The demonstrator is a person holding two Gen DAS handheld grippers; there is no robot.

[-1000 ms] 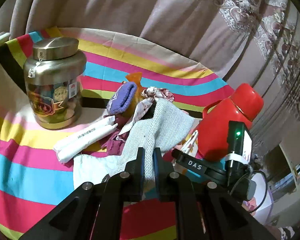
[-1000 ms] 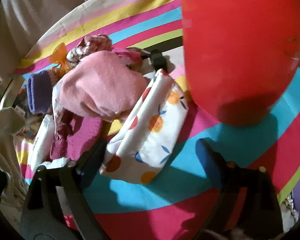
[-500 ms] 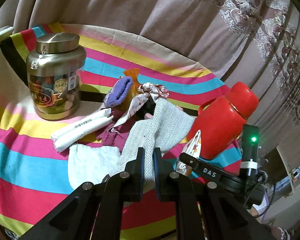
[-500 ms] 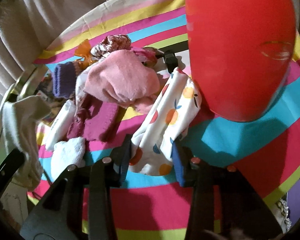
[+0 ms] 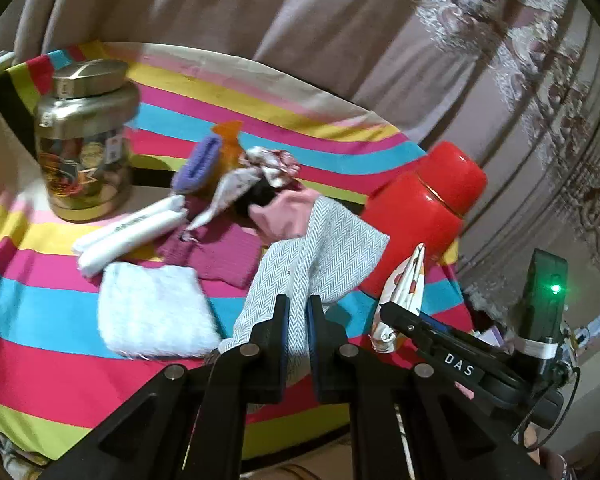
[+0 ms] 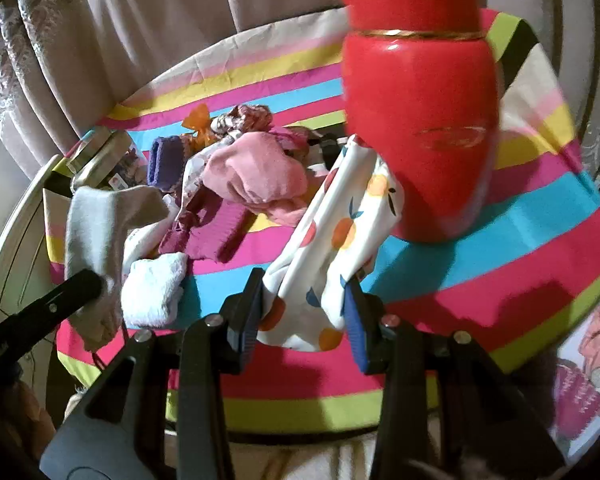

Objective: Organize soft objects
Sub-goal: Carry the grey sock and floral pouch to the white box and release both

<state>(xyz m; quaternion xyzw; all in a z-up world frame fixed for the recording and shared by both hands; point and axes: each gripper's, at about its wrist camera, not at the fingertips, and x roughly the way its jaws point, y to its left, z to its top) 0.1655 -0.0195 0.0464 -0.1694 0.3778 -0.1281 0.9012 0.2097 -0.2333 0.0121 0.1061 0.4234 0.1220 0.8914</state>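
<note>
While the left fingers (image 5: pixel 297 312) stay out of it, clenched on a grey herringbone cloth (image 5: pixel 320 256) that rises from between them, the right fingers (image 6: pixel 305 304) grasp the near end of a white cloth printed with oranges (image 6: pixel 336 232), pads pressing it from both sides. That printed cloth stretches away toward a red thermos (image 6: pixel 416 120), which stands upright just behind it.

Left of the thermos lies a loose heap: a pink cloth (image 6: pixel 256 176) on top, a magenta knit piece (image 5: pixel 224 252) under it, a purple knit roll (image 5: pixel 198 166), a patterned scrunchie (image 5: pixel 274 162) and an orange bow (image 5: pixel 230 136). Nearer sit a white fluffy towel (image 5: pixel 152 308) and a white rolled bundle (image 5: pixel 128 232). A gold-lidded glass jar (image 5: pixel 86 140) stands at the far left.

All of it rests on a round surface under a striped tablecloth (image 5: pixel 40 360) of pink, turquoise, yellow and lime bands. Mauve curtains (image 5: pixel 260 12) with pale embroidered trim hang behind.
</note>
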